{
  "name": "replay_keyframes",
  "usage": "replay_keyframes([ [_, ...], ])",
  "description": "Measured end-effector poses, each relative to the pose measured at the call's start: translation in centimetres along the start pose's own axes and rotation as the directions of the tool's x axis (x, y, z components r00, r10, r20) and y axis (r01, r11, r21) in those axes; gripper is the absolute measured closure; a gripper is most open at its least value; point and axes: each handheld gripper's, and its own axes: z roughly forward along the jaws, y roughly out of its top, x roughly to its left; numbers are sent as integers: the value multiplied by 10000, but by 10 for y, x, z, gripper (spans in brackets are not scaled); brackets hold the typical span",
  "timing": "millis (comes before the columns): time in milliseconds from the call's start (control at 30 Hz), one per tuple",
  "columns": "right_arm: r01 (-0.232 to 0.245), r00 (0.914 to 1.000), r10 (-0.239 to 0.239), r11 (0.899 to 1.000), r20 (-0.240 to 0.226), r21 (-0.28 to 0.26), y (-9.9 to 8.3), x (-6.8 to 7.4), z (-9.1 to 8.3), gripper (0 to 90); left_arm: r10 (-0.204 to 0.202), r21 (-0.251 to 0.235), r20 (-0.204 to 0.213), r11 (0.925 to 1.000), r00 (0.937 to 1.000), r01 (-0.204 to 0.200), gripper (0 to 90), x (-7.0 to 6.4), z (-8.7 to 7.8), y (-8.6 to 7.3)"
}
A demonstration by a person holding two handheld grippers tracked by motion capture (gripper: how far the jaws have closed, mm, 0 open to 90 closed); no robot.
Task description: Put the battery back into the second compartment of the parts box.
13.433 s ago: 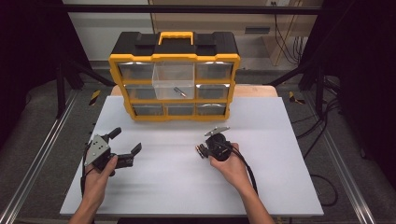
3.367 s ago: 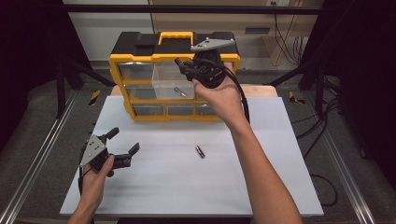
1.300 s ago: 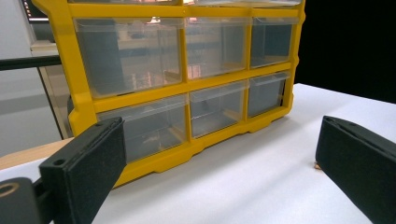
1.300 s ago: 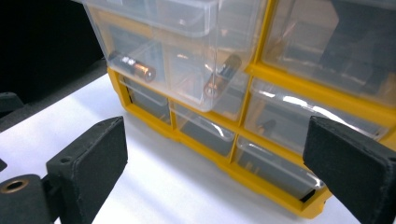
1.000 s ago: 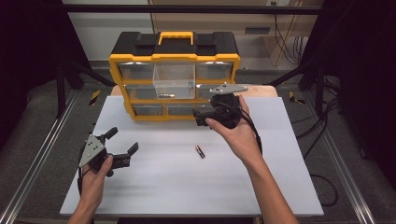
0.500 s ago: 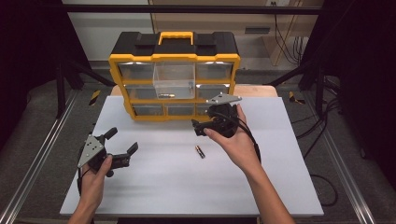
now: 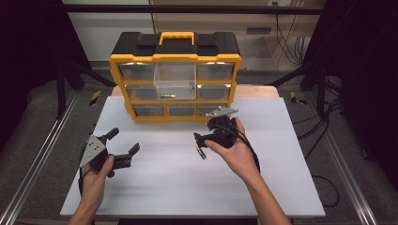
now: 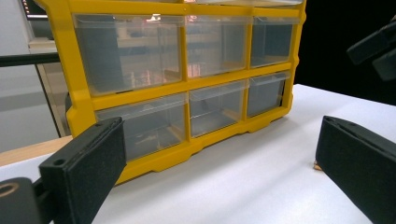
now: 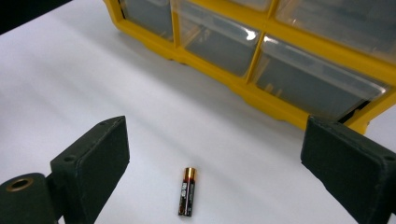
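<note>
A small black and gold battery [image 7: 201, 153] [image 9: 187, 198] lies on the white table top [image 7: 169, 187], in front of a yellow and black drawer organizer [image 7: 174, 51] [image 8: 187, 86] [image 9: 261, 95]. My right gripper [image 7: 202, 139] [image 9: 217, 140] hovers just above and behind the battery, open, its jaws spread to either side with nothing between them. The organizer's clear top-middle drawer [image 7: 175, 80] stands pulled out, with a small dark item on its floor. My left gripper [image 7: 124, 140] [image 8: 219, 126] rests open at the table's left, pointing at the organizer. The left gripper view catches the right gripper [image 8: 373, 46].
The organizer stands at the table's back edge, its other drawers pushed in. Metal rails [image 7: 33, 164] run along the left and right of the table. Cables [image 7: 324, 154] trail on the floor at the right. Bare table top lies between the two hands.
My right gripper has come down from the organizer's front towards me and lowered over the battery on the table. The left gripper has stayed put and open.
</note>
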Motion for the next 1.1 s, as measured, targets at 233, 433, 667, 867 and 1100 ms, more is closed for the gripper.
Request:
replay_keyframes([
  [233, -1, 9999, 6, 9993, -145, 364, -11, 1, 10, 103, 116, 40, -5, 9999, 9999, -116, 13, -1, 0, 0],
  [433, -133, 9995, 153, 9971, -261, 746, -24, 3, 20, 119, 94, 17, -27, 10000, 10000, -94, 14, 0, 0, 0],
  [667, -281, 9989, 317, 9949, -355, 968, -36, 6, 28, 120, 144, 57, 36, 9999, 9999, -144, 14, -1, 1, 0],
  [867, -395, 9987, 428, 9929, -266, 1119, -41, 3, 35, 130, 139, 32, 20, 9999, 9999, -139, 14, -2, 1, 1],
  [1100, -502, 9983, 540, 9890, -231, 1392, -50, 1, 42, 136, 194, 68, 72, 9998, 9998, -194, 14, -2, 1, 0],
])
